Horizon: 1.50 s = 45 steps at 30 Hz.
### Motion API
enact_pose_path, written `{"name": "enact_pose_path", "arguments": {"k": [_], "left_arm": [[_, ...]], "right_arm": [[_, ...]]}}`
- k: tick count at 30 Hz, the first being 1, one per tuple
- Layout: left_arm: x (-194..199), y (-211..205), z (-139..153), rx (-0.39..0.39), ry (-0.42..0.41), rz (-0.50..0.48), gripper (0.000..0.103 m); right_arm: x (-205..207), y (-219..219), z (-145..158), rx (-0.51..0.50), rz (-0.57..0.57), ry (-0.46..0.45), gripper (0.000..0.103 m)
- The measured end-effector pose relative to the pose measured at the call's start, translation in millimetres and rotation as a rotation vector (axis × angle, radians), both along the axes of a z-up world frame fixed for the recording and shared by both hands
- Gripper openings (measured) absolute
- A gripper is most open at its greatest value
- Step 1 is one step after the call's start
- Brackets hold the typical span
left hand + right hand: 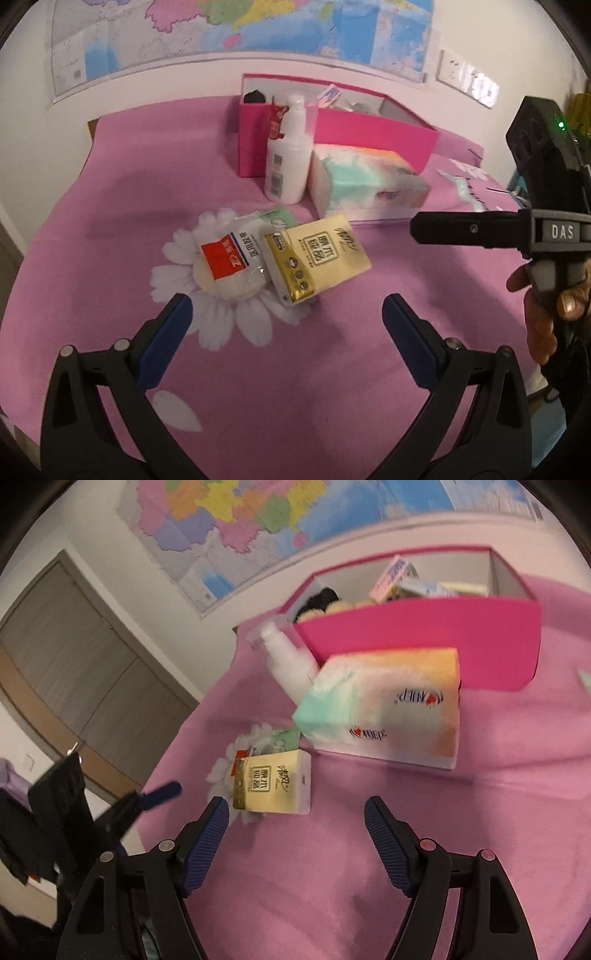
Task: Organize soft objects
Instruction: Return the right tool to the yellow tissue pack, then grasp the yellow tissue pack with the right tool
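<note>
Both grippers hovered over a pink cloth, each empty. The left gripper had its jaws spread wide, with nothing between them; just ahead lay a clear packet with a red label, and touching it on the right, a yellow tissue pack. The right gripper also stood apart, the yellow pack just beyond its left fingertip. Farther back lay a pastel tissue box beside a white pump bottle, both before an open pink box.
</note>
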<state>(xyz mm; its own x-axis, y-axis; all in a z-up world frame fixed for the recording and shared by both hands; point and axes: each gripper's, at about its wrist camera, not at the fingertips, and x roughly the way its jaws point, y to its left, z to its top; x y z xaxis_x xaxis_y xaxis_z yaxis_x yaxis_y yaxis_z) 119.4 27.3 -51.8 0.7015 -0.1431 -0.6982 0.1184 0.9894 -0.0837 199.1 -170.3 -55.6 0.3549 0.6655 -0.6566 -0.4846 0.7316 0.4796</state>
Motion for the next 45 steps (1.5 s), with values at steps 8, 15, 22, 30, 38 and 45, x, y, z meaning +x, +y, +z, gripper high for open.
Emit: {"name": "enact_pose_path", "arguments": {"k": [8, 15, 22, 30, 38, 45], "left_arm": [[15, 5, -12, -0.096, 0.027, -0.008, 0.089], [26, 11, -21, -0.148, 0.066, -0.018, 0.074], [32, 10, -28, -0.204, 0.097, -0.039, 0.067], [34, 13, -27, -0.254, 0.105, -0.048, 0.066], [40, 11, -28, -0.269, 0.105, -0.051, 0.059], [39, 12, -26, -0.256, 0.096, -0.044, 0.051]], "right_arm": [[30, 30, -17, -0.049, 0.023, 0.051, 0.072], [41, 39, -25, -0.036, 0.022, 0.078, 0.065], [46, 44, -29, -0.032, 0.042, 0.099, 0.051], [40, 48, -29, -0.018, 0.074, 0.105, 0.037], [35, 45, -30, 0.009, 0.083, 0.121, 0.029], [29, 38, -31, 0.028, 0.083, 0.124, 0.023]]}}
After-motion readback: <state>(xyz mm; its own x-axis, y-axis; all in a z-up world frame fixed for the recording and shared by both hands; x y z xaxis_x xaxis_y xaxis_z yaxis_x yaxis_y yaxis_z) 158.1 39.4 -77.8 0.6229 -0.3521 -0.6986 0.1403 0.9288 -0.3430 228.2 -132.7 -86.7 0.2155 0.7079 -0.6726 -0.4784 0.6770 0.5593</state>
